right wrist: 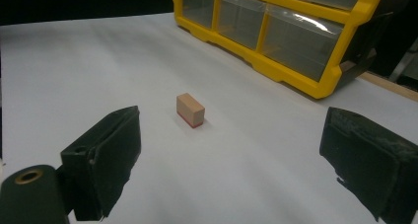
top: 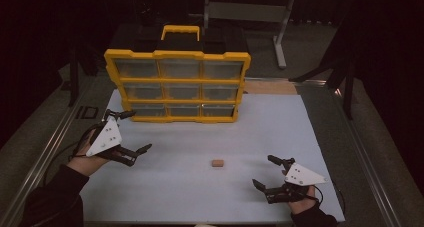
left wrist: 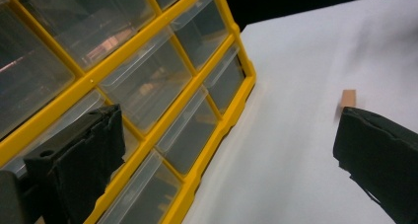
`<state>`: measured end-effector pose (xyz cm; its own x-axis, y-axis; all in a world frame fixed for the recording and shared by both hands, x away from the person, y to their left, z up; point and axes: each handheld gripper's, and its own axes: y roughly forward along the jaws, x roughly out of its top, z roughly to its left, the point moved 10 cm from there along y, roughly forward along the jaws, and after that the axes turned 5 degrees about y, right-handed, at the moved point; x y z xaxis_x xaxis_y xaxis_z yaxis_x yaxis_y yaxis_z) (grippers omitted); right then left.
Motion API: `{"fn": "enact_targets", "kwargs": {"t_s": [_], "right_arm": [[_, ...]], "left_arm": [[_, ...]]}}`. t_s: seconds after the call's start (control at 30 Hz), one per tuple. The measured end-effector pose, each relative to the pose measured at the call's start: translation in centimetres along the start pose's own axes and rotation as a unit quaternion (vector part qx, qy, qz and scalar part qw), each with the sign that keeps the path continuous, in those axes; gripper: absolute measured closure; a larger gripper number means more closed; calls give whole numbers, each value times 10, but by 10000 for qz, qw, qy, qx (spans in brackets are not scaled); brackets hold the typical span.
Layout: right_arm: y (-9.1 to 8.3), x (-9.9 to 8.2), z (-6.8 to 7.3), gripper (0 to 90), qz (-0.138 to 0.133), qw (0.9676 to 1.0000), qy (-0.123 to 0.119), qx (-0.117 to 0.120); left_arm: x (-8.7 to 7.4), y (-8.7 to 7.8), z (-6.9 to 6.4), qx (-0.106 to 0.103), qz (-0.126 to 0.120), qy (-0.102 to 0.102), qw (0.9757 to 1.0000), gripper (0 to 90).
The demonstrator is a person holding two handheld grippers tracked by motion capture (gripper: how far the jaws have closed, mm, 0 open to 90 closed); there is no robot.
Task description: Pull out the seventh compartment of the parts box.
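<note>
A yellow plastic organiser cabinet with clear drawers point(top: 177, 84) stands upright at the far side of the pale grey bench point(top: 210, 137), three drawers across and three rows high, with a yellow carry handle point(top: 180, 31) on top and its drawer fronts facing the person. Out on the open surface, well in front of the cabinet and a little right of its middle, lies a small tan wooden block point(top: 217, 163); from the right gripper view it shows a thin red strip along its bottom edge point(right wrist: 190, 110). The left gripper point(top: 135, 132) is held low near the cabinet's lower left corner, its black fingers point(left wrist: 79, 155) spread wide with nothing between them, and the cabinet's drawers lie just beyond them in the left gripper view. The right gripper point(top: 264, 171) rests near the bench's front right corner, apart from the block, with its fingers point(right wrist: 106, 157) likewise spread wide and empty, pointing toward the block. Each gripper carries a grey three-cornered plate on top, and dark sleeves come in from the near edge.
</note>
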<state>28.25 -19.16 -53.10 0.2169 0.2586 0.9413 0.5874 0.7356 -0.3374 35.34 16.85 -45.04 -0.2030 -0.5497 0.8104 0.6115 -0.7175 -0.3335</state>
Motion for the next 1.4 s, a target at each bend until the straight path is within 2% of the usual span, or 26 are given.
{"fn": "enact_targets", "kwargs": {"t_s": [0.53,0.77,0.8,0.83,0.87,0.93,0.97,1.03,1.1,1.2,1.27,1.33,1.4], "right_arm": [[1,0,1,87,7,10000,35,17],[1,0,2,87,14,10000,33,39],[1,0,2,87,14,10000,33,37],[2,0,1,88,12,10000,37,42],[2,0,1,88,12,10000,37,42],[2,0,2,88,10,10000,39,50],[2,0,2,88,10,10000,32,54],[2,0,2,88,11,10000,38,61],[2,-1,2,88,15,10000,46,62],[2,-1,2,87,11,10000,65,57],[2,-1,2,88,23,10000,74,56],[2,-1,2,88,26,9999,74,70],[2,-1,2,87,27,9999,70,68]], "left_arm": [[-8,22,7,-75,369,234,9990,0],[-11,30,10,124,425,506,9977,0],[-12,31,8,75,413,454,9981,0],[-13,34,11,282,434,503,9974,0],[-13,34,11,282,434,503,9974,0],[-16,36,14,600,524,703,9943,0],[-20,39,16,690,629,698,9932,0],[-22,40,18,739,660,706,9926,0],[-25,43,19,687,702,743,9924,0],[-31,48,18,593,787,962,9905,0],[-34,53,16,411,835,1076,9898,0],[-35,54,15,378,836,1115,9895,0],[-37,57,14,322,883,1218,9881,0]]}}
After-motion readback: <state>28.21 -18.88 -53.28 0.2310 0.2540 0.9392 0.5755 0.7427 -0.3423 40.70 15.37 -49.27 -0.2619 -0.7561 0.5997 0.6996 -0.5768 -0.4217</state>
